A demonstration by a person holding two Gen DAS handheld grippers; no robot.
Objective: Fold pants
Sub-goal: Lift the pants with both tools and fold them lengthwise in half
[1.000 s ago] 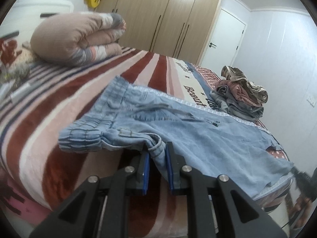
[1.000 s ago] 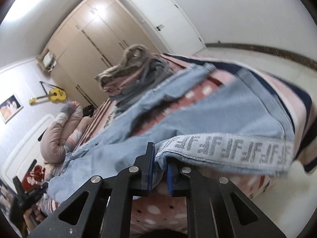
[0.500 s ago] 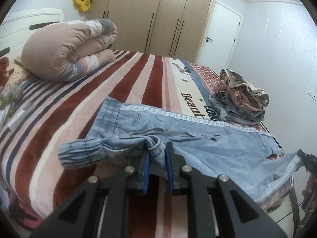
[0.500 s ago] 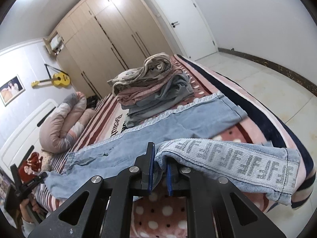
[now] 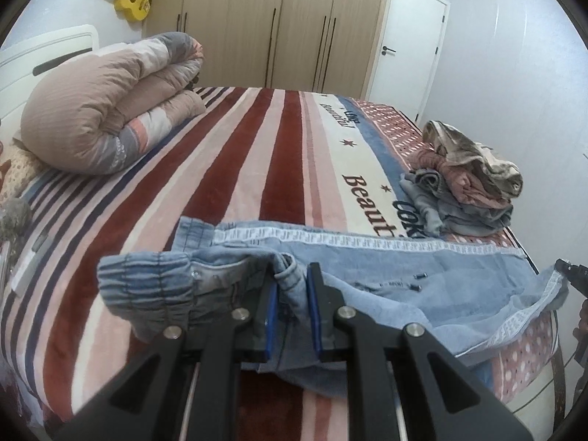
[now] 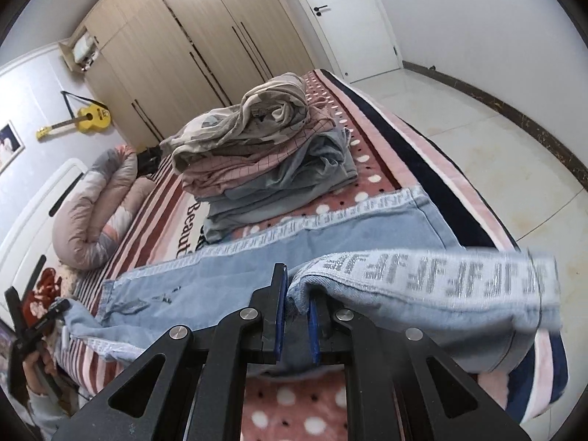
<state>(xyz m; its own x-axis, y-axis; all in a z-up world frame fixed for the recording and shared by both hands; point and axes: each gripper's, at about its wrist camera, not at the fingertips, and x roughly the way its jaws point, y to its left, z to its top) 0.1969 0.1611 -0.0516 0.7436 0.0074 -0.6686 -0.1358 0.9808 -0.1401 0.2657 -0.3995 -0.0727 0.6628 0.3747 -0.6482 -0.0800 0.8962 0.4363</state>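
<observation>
Light blue denim pants (image 5: 422,275) with a white lettered side stripe lie stretched along the near edge of the striped bed (image 5: 257,154). My left gripper (image 5: 292,286) is shut on the bunched waistband end, held just above the blanket. My right gripper (image 6: 296,294) is shut on the leg hem of the pants (image 6: 441,286), lifted over the bed's foot corner. The far leg (image 6: 294,242) lies flat on the blanket. Each gripper shows small at the edge of the other's view.
A stack of folded clothes (image 5: 466,180) sits at the foot of the bed, close behind the pants; it also shows in the right wrist view (image 6: 264,154). A rolled duvet (image 5: 106,110) lies near the headboard. Wardrobes (image 5: 264,22) and a door stand behind. Tiled floor (image 6: 496,139) lies to the right.
Both grippers have pulled back toward the near bed edge, dragging the pants with them. The pants now lie straighter and lower in view, and the hem end is held out flatter.
</observation>
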